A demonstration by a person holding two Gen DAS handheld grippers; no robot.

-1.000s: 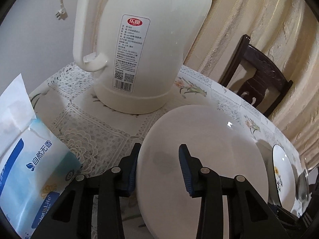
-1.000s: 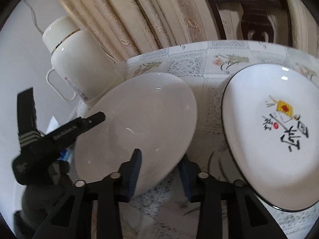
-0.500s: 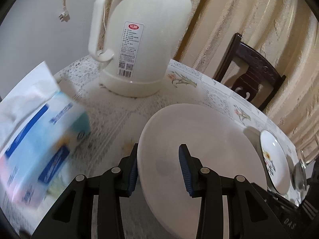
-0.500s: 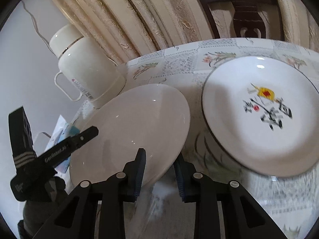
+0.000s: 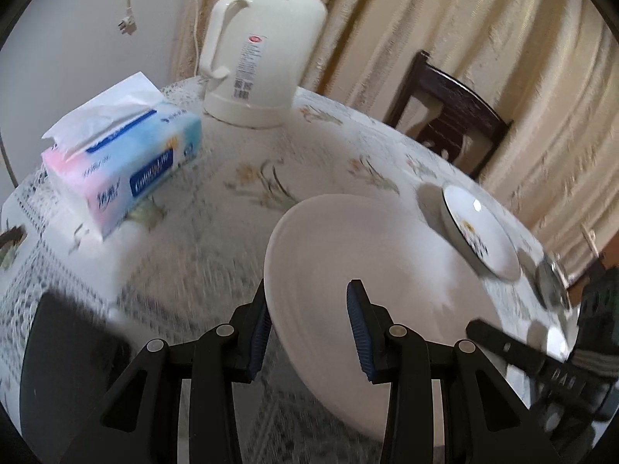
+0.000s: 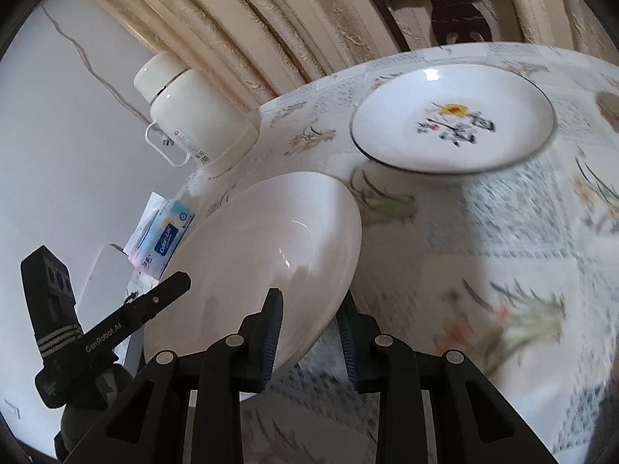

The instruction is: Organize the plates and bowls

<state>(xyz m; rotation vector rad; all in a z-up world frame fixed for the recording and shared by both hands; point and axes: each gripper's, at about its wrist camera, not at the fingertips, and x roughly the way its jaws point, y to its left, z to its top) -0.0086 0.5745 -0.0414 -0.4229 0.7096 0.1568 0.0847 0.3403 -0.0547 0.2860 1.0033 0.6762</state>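
Observation:
A plain white plate (image 5: pixel 371 255) is held tilted above the table by both grippers. My left gripper (image 5: pixel 309 328) is shut on its near rim, one pad under the edge and one on the inner face. My right gripper (image 6: pixel 309 332) is shut on the opposite rim of the same white plate (image 6: pixel 263 255). Each gripper shows in the other's view: the right one (image 5: pixel 541 363) at lower right, the left one (image 6: pixel 131 313) at lower left. A black-rimmed decorated plate (image 6: pixel 452 120) lies flat on the tablecloth beyond, also seen in the left wrist view (image 5: pixel 479 236).
A tall white thermos jug (image 5: pixel 263 58) stands at the far side by the curtain. A tissue pack (image 5: pixel 127 162) lies left of it. A dark chair (image 5: pixel 452 116) stands behind the round table (image 6: pixel 503 270). A dark flat object (image 5: pixel 65 352) sits at the near left.
The white plate has come up and back from the jug with both grippers still on it. The jug and tissue pack now look farther away, and the decorated plate sits farther off.

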